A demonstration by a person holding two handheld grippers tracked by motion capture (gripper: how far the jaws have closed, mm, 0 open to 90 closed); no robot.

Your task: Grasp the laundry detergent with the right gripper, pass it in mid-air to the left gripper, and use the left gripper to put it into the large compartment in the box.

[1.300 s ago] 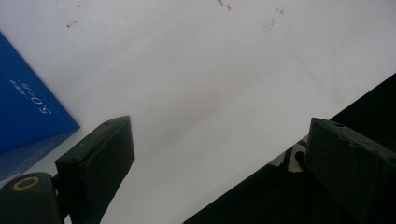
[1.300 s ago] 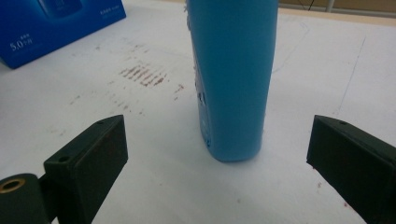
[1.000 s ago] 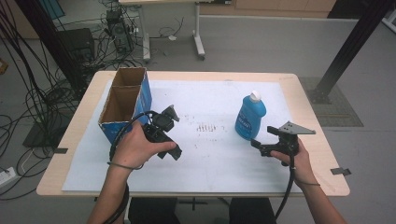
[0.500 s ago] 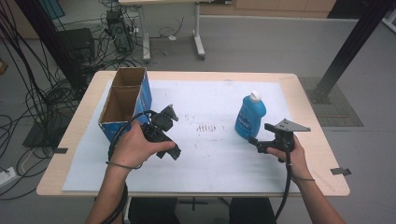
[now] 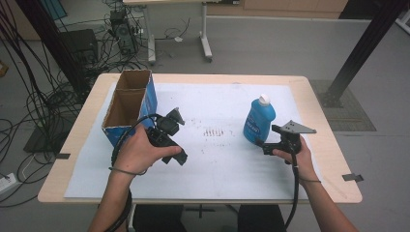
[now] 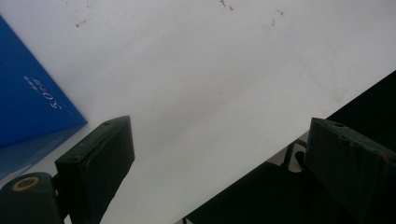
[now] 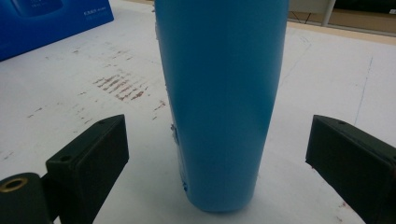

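light: even, soft overhead | shadows: faint | glare: none | gripper views: slightly soft, near parts blurred

your bottle [image 5: 258, 121]: bright blue, white cap, pale label. your box [image 5: 129, 105]: blue outside with white print, brown cardboard inside. white sheet [image 5: 222, 164] with reddish-brown smudges, on light wood table [image 5: 329, 145]. both claws black.

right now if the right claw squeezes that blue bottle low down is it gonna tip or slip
The blue bottle stands upright, tall on a narrow base, so a sideways nudge would probably tip it. Its plastic wall looks smooth and glossy, so it may slip. The right claw is open with the bottle centred between its jaws near the base; a low grip may let the top sway.
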